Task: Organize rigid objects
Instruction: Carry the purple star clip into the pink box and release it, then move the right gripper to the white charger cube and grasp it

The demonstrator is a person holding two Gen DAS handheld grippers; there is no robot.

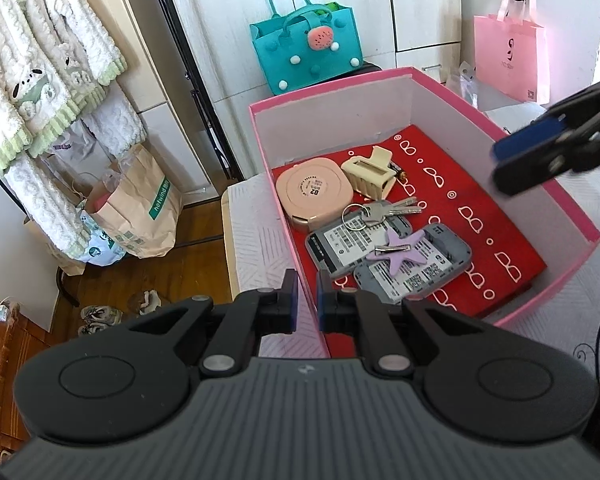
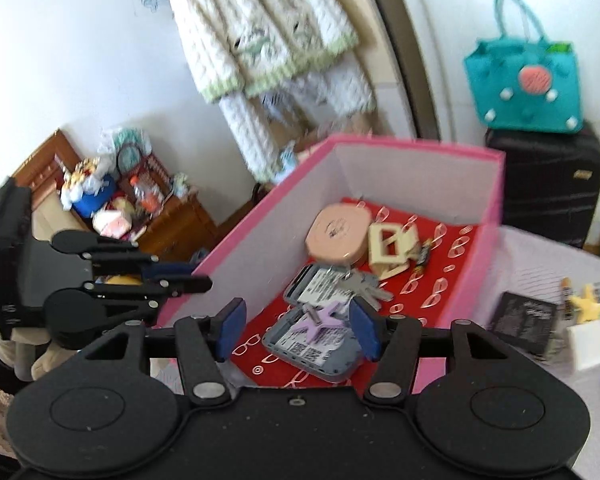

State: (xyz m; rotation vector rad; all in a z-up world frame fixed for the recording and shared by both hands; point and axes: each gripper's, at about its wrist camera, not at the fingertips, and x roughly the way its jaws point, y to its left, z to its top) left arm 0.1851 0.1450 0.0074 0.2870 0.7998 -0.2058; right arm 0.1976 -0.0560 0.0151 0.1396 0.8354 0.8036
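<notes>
My left gripper (image 1: 307, 300) sits at the bottom centre of the left wrist view, clenched on the near wall of the pink box (image 1: 384, 76), its blue pads on either side of that thin wall. My right gripper (image 2: 296, 330) is released, jaws standing apart with nothing between them, low in its own view above the box's near end; in the left view it enters from the right edge, over the box rim.

Inside the box, on the red lining (image 1: 440, 200), lie a peach compact case (image 1: 314, 194) toward the upper left, a cream hair claw clip (image 1: 368, 176) just right of it, a battery (image 1: 398, 174) beside the clip, a bunch of keys (image 1: 384, 210) below them, and two grey devices (image 1: 412, 256) side by side with a purple star clip (image 1: 396, 254) resting on top.

In the right wrist view, outside the box at the right of the frame, a black packet (image 2: 524, 322), a yellow star (image 2: 588, 306) and a white block (image 2: 588, 344) lie on the white tabletop (image 2: 540, 264); that view is blurred.
</notes>
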